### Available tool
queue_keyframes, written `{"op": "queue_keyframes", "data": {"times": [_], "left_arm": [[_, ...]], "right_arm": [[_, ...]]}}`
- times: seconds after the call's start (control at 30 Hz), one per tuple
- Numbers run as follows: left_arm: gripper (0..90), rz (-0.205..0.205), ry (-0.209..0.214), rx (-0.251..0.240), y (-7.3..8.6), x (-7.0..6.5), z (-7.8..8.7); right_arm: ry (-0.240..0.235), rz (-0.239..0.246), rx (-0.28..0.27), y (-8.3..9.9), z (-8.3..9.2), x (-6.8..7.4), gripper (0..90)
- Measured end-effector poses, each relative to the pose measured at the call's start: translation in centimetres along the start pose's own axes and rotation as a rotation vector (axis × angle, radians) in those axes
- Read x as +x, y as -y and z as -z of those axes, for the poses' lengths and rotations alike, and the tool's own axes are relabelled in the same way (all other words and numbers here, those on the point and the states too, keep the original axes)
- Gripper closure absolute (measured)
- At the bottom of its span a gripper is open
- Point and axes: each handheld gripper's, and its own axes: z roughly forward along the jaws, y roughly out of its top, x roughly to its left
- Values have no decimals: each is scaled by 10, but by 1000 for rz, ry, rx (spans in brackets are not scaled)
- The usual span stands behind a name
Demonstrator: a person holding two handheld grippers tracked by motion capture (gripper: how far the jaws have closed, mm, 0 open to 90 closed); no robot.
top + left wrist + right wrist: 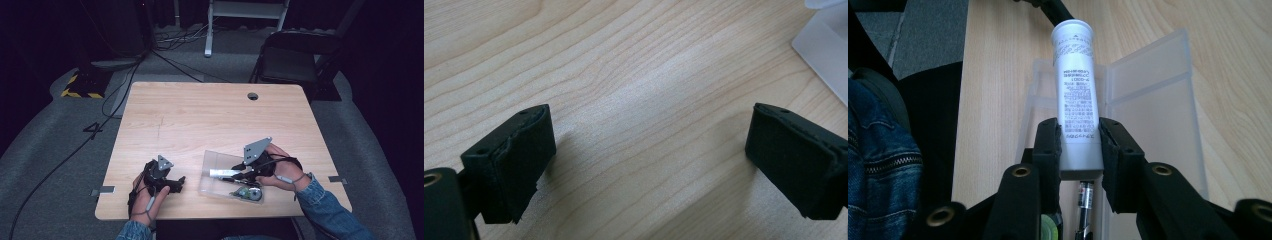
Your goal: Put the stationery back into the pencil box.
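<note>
My right gripper (241,173) (1079,150) is shut on a white printed tube (221,172) (1075,95), clamped near its flat end and lying roughly level. The tube hangs over a clear plastic box (212,162) (1158,100) near the table's front edge. Inside the box lie a green-and-silver item (246,192) and a thin pen-like piece (1086,197) under the tube. My left gripper (179,183) (649,160) rests low over bare wood to the left of the box. Its jaws stand wide open with nothing between them. A corner of the box (824,45) shows beyond them.
The wooden table (200,115) has a cable hole (253,96) near its far edge. A folding chair (290,60) and floor cables (125,85) lie beyond the table. A denim sleeve (878,165) sits close to my right gripper.
</note>
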Motion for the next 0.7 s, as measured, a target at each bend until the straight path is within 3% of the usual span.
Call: {"op": "queue_keyframes", "data": {"times": [0.7], "left_arm": [[55,-1,1,1,-1,0,-1]], "right_arm": [[-76,3,150,9,-25,4,717]]}}
